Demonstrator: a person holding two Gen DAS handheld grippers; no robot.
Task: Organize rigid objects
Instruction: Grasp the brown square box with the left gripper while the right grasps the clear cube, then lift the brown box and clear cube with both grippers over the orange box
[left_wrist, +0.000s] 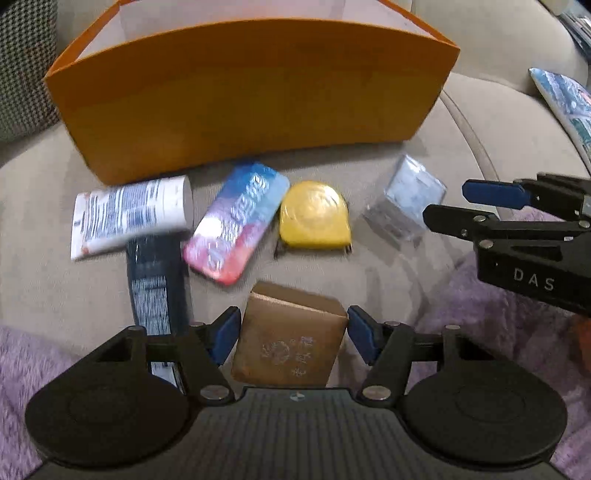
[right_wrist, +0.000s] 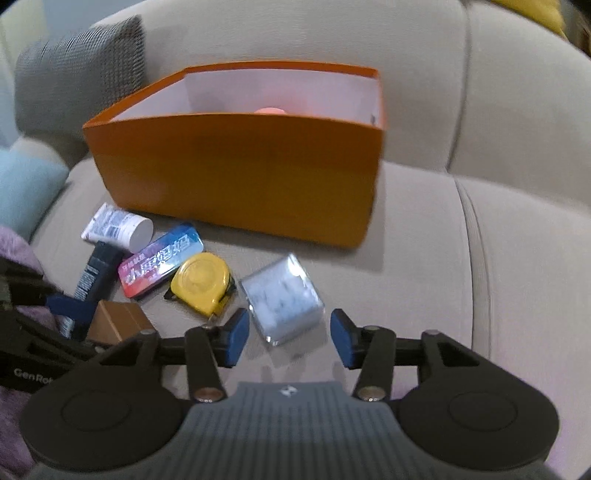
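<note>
Honestly, left gripper (left_wrist: 291, 338) sits wide open around the brown box (left_wrist: 290, 341), right gripper (right_wrist: 286, 338) open near the clear cube (right_wrist: 282, 299); a tilted squeeze could pop either sideways.

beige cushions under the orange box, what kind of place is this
Most likely a living room at home: the items lie on a beige fabric sofa seat with a padded backrest, a grey houndstooth throw pillow leans beside the orange cardboard box, and a fuzzy purple blanket covers the front edge.

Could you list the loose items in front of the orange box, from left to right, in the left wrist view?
White tube → colourful tin → yellow tape measure → clear packet.
</note>
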